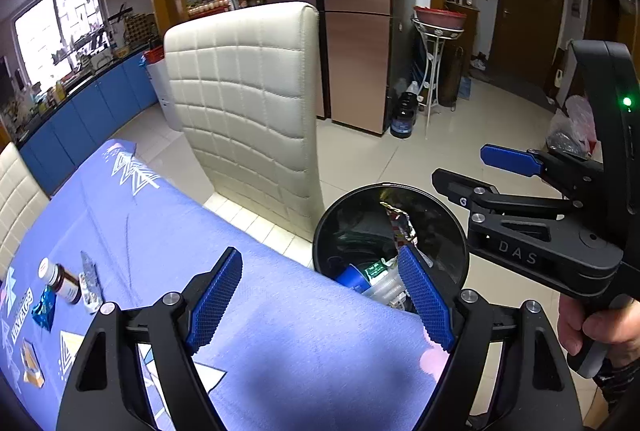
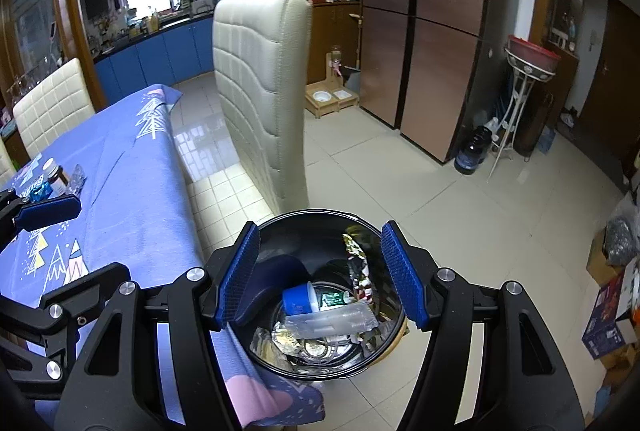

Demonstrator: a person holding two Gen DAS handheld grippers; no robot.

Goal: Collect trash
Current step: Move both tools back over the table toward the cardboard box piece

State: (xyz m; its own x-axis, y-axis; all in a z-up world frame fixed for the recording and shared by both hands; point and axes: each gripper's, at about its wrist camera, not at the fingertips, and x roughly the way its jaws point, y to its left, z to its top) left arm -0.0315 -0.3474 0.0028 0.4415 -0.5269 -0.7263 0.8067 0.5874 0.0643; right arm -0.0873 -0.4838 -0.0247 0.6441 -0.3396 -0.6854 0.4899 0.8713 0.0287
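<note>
A round black trash bin (image 1: 444, 215) stands on the floor at the table's edge; it also shows in the right wrist view (image 2: 320, 217). It holds a foil wrapper (image 2: 358, 271), a blue cup (image 2: 298, 301), a clear plastic piece (image 2: 332, 323) and other trash. My right gripper (image 2: 320, 275) is open and empty, right above the bin; it also shows in the left wrist view (image 1: 468, 173). My left gripper (image 1: 320, 301) is open and empty over the table edge. On the table lie a brown bottle (image 1: 62, 281), a blue wrapper (image 1: 43, 307), a blister pack (image 1: 89, 283) and a small orange packet (image 1: 32, 363).
A blue patterned cloth (image 1: 200, 231) covers the table. A cream padded chair (image 1: 248, 103) stands beside the bin, another chair (image 2: 52, 103) at the far side. A copper fridge (image 2: 424, 23), a plant stand (image 2: 524, 79), dark jugs (image 2: 472, 151) and boxes (image 2: 612, 311) line the tiled floor.
</note>
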